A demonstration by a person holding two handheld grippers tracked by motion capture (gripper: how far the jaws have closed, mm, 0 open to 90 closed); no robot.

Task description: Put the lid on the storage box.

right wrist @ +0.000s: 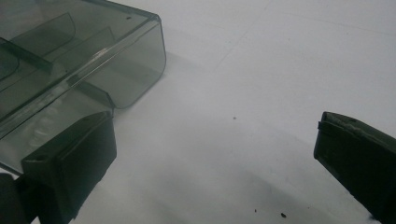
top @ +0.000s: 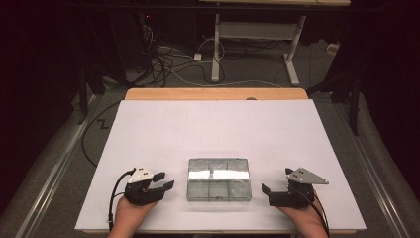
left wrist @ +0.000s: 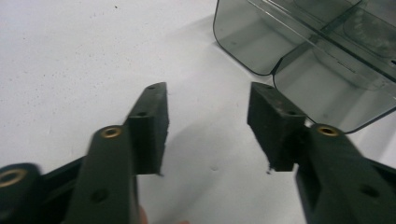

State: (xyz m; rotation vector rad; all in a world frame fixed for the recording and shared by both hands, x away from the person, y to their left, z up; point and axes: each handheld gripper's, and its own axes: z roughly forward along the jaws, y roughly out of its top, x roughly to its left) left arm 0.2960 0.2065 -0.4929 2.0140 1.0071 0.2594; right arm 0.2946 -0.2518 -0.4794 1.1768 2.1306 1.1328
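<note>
A clear, smoke-tinted plastic compartment box [top: 218, 178] lies flat on the white board near its front edge, lid down, with dividers showing through. My left gripper [top: 166, 180] rests to the left of the box, a short gap away, jaws parted with nothing between them. In the left gripper view the gripper [left wrist: 208, 93] points past the box's rounded corner [left wrist: 327, 70] at upper right. My right gripper [top: 277, 180] sits to the right of the box, jaws spread wide and empty. In the right gripper view the gripper [right wrist: 215, 126] has the box [right wrist: 70, 60] just beyond its left jaw.
The white board [top: 213, 124] covers a wooden table whose far edge [top: 215, 93] shows at the back. Beyond it are a desk frame [top: 255, 44] and cables [top: 168, 64] on the floor. A black cable [top: 116, 193] trails from the left gripper.
</note>
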